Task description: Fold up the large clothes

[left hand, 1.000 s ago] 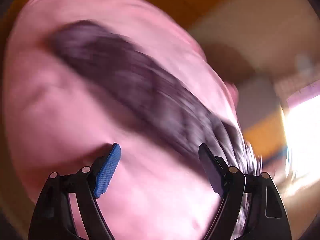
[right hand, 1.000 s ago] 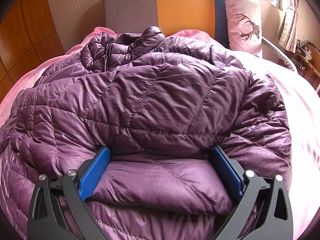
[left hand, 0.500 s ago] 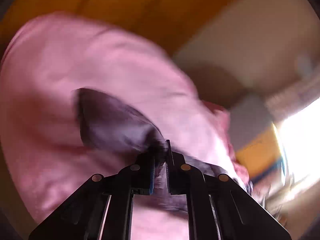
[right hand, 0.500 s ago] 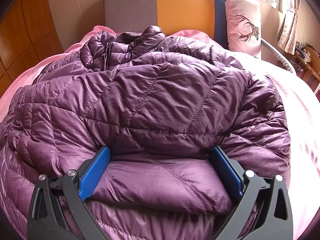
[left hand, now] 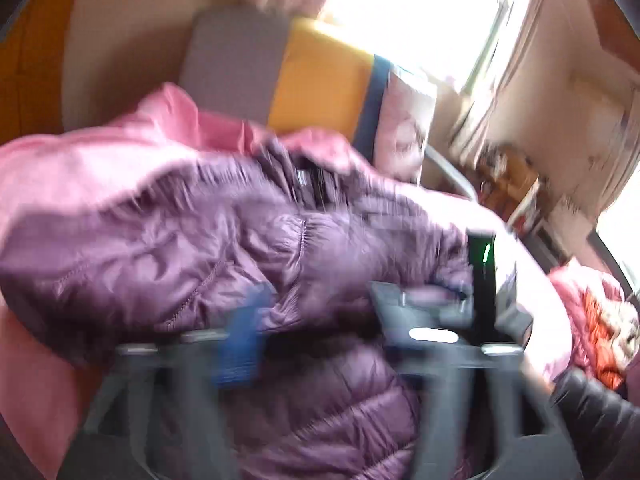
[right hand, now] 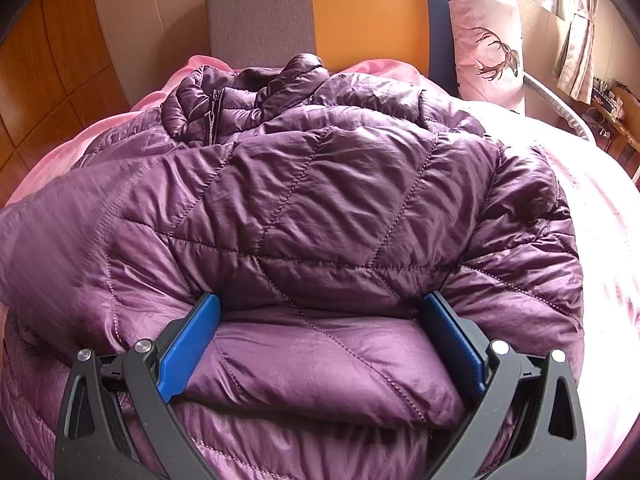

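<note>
While the right tongs (right hand: 320, 344) sit spread wide, straddling a padded fold of the purple quilted jacket (right hand: 320, 200) without pinching it, the left tongs (left hand: 316, 320) are too blurred to tell their state. The jacket lies heaped on the pink-sheeted bed (right hand: 600, 240), below the grey-and-orange headboard (right hand: 360, 12) and beside a deer-print pillow (right hand: 488, 44).

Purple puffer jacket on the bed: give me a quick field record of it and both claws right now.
garment: purple quilted puffer jacket, bunched on the pink bedspread
zipper and collar: at the far end, toward the headboard
right claw: open, fingers straddling a folded jacket panel
left claw: heavily motion-blurred, appears open over the jacket
pillow: deer-print pillow, upright against the headboard
fold state: partly folded, still lumpy
</note>
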`<state>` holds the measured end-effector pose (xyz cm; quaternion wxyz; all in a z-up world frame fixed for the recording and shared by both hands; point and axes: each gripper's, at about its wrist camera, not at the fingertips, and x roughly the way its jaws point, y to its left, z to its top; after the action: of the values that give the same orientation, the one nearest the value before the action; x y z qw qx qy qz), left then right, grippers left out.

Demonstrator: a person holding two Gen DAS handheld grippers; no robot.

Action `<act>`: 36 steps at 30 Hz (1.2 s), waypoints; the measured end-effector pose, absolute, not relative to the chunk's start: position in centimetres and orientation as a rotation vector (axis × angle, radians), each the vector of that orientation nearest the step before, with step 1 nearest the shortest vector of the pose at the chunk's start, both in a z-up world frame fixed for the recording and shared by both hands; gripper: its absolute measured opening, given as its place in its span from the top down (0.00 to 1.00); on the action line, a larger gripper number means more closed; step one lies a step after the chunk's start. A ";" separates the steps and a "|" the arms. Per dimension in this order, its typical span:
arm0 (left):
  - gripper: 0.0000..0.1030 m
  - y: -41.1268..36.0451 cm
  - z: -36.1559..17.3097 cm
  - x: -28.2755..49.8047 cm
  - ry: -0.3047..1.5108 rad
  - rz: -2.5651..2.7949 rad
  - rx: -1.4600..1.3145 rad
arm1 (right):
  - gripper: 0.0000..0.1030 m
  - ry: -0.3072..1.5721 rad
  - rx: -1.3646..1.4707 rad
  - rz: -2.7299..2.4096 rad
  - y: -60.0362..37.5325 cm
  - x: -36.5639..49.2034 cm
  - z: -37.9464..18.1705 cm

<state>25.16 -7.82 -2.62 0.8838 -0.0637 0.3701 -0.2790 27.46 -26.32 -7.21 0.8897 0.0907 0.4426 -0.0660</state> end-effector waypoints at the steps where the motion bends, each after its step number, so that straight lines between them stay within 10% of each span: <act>1: 0.25 -8.3 -3.0 24.9 0.763 -0.582 -0.136 | 0.02 0.918 0.191 -0.135 -26.4 27.4 -7.2; 17: 0.24 0.4 -7.9 19.0 0.826 -0.448 -0.332 | 0.15 0.834 0.299 0.216 -18.6 26.8 -1.0; 22: 0.24 0.3 -8.3 18.7 0.834 -0.452 -0.319 | 0.85 0.930 0.243 0.284 -13.7 29.2 -1.2; 36: 0.24 1.1 -4.6 22.3 0.766 -0.421 -0.311 | 0.88 0.621 0.336 0.162 -21.8 27.2 12.6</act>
<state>22.32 1.06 -4.57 0.8942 -0.1501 0.3696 -0.2032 27.19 -21.76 12.57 0.9350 0.1644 0.3040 0.0794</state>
